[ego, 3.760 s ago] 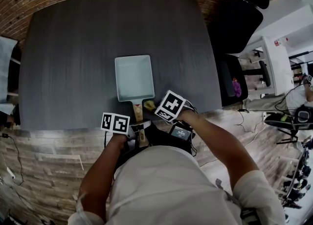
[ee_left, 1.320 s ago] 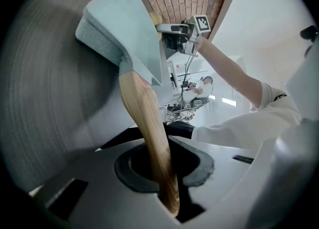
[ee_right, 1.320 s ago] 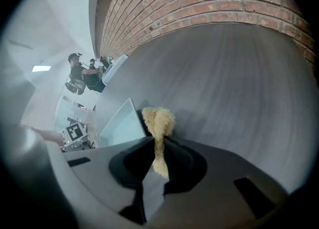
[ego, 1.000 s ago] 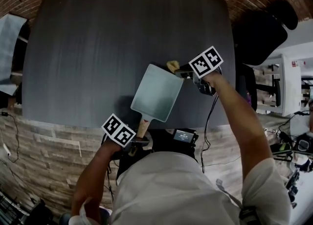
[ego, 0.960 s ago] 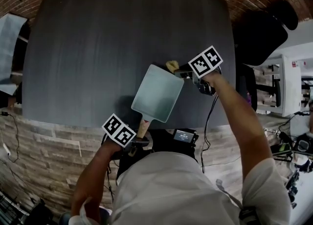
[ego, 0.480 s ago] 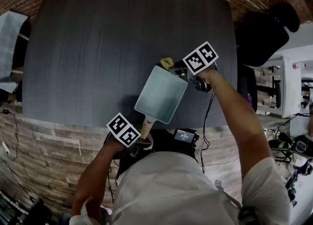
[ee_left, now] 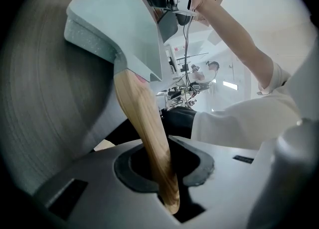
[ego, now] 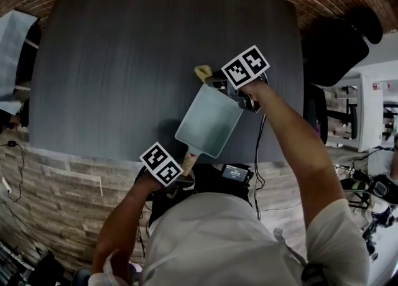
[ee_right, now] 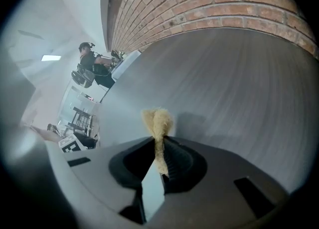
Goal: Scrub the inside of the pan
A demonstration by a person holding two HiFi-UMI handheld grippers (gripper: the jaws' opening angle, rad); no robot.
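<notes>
1. Seen from above, a person leans over a dark table (ego: 112,55) with a two-jaw gripper in each hand.
2. The pale rectangular pan (ego: 209,121) appears lifted off the table and tilted. Its wooden handle (ee_left: 143,123) points back toward the person.
3. The left gripper (ee_left: 167,175) is at the pan's handle end. Its jaws are narrow and clamped on the wood, carrying the pan.
4. The right gripper (ee_right: 160,159) is at the pan's far rim. Its jaws are almost together, pinching a yellowish fibrous scrubber (ee_right: 157,121). A sliver of pale pan edge shows just beneath them.
5. What has changed: a second ago the scrubber was by the pan's far right corner. It now sits further left along that far rim. A few seconds ago the pan lay flat with the scrubber beside its handle.
6. What that means (a judgement): scrubbing looks under way, but the stroke is at the edge. Most of the pan's floor probably remains to be covered.
7. Count: one pan, one scrubber, two grippers, one table, and one black chair (ego: 336,36) well off the pan's right side.
</notes>
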